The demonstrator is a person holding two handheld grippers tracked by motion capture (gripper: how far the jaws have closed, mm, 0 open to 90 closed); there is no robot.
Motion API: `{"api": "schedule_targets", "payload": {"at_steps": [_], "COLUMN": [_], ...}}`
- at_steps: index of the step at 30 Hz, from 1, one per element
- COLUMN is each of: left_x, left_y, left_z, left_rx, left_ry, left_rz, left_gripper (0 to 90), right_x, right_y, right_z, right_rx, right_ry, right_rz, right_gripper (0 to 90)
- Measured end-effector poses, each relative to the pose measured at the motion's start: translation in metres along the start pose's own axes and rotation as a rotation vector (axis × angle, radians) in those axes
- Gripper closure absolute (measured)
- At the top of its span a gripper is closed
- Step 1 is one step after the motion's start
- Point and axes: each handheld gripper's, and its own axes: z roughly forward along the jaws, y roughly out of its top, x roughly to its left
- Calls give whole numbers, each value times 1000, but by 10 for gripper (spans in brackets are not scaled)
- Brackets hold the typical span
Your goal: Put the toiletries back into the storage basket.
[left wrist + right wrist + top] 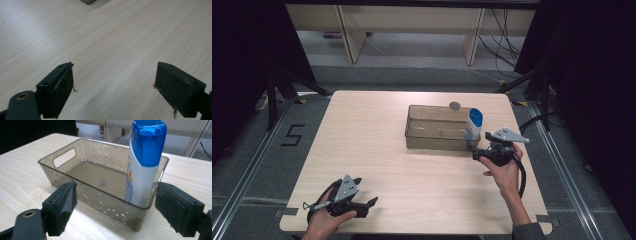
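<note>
Since the bottle (145, 162) stands upright in the bin (100, 192), smooth and likely light, the open, empty right claw (115, 205) should grip its white body; left claw (115, 92) open, idle.

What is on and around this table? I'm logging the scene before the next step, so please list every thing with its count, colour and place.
Bin: one, clear smoky-brown plastic with handle cut-outs, right of the table's middle.
Bottle: one, white with a blue cap, upright inside the bin at its right end.
Small round disc: one, grey, on the table just behind the bin; too small to identify.
Table: one, light wood.
Desk legs: pale wood, on the floor beyond the table.
Cables: several, dark, on the floor at far right.
Floor marking: one, black, left of the table.
Left gripper: black, jaws open, near the table's front left edge.
Right gripper: black, jaws open, facing the bin's right end.
</note>
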Motion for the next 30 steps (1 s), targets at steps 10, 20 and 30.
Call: {"api": "schedule_targets", "payload": {"at_steps": [10, 20, 30], "left_x": [-1, -1, -1], "left_y": [0, 0, -1], "left_z": [1, 1, 2], "left_rx": [-12, -8, -9], "left_ry": [6, 4, 10], "left_rz": [-8, -6, -4], "left_gripper": [151, 151, 151], "right_x": [5, 9, 15], "right_y": [-5, -11, -18], "right_z": [-5, -6, -11], "right_rx": [-10, -5, 16], "right_ry": [10, 22, 37], "right_rz": [14, -26, -5], "right_gripper": [192, 194, 195]}}
